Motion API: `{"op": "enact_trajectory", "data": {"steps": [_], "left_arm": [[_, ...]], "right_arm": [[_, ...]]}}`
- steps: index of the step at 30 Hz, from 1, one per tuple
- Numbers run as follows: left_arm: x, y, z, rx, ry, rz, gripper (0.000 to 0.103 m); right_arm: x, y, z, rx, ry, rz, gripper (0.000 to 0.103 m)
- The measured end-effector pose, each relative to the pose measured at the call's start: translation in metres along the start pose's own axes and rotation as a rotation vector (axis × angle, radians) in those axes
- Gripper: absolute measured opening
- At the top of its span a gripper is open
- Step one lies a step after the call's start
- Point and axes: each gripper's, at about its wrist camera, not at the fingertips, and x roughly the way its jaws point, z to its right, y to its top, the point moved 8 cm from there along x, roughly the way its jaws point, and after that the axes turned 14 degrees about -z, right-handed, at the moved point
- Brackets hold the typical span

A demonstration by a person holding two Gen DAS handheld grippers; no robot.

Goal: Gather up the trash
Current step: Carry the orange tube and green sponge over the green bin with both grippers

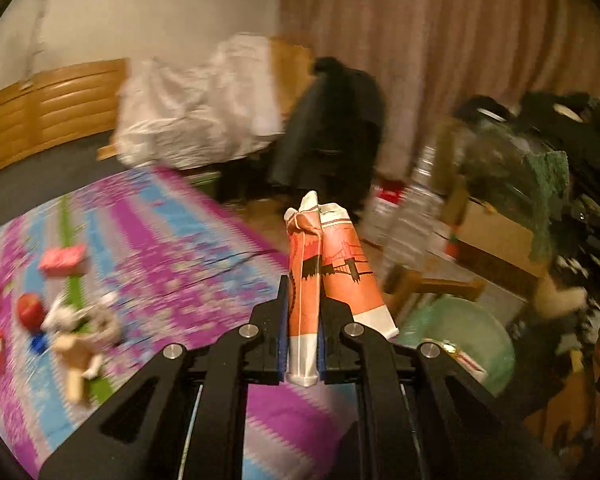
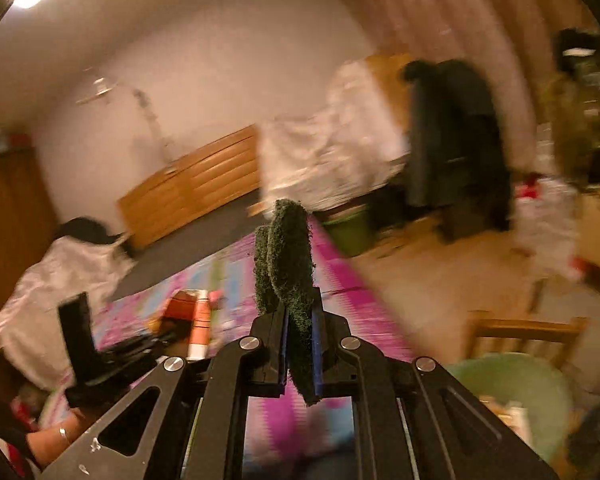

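My left gripper [image 1: 303, 280] is shut on a crumpled orange and white paper wrapper [image 1: 332, 268], held upright above the edge of a purple and blue patterned mat [image 1: 188, 256]. My right gripper [image 2: 300, 312] is shut on a folded dark green scouring pad [image 2: 290, 264], also held up in the air. The right gripper with the pad shows at the right of the left wrist view [image 1: 548, 196]; the left gripper with the wrapper shows at the left of the right wrist view [image 2: 198, 320]. A pale green bin [image 1: 460, 336] sits low on the right, also in the right wrist view [image 2: 532, 396].
On the mat lie a pink box [image 1: 62, 260], a red apple [image 1: 30, 308], a small white toy [image 1: 80, 320] and other bits. A wooden chair [image 2: 520, 332], plastic bottles [image 1: 412, 208], a cardboard box [image 1: 496, 240], dark clothes [image 1: 332, 128] and white bedding [image 1: 196, 108] stand behind.
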Motion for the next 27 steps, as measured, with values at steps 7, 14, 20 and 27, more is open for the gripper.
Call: {"op": "enact_trajectory", "data": {"steps": [7,14,20,27], "left_arm": [[0.044,0.025,0.096,0.148,-0.086,-0.049,0.009],[0.085,0.038,0.184,0.295,-0.116,-0.091,0.009],[0.116,0.023,0.234,0.420,-0.084,-0.124,0.009],[0.142,0.004,0.244,0.465,-0.054,-0.192,0.009]], "right_arm": [[-0.049,-0.030,0.110,0.102,-0.347,0.021,0.010],[-0.055,-0.069,0.170,0.123,-0.620,-0.073,0.010],[-0.027,-0.075,0.190,0.185,-0.644,-0.147,0.010],[-0.004,-0.093,0.196,0.230,-0.590,-0.198,0.010]]}}
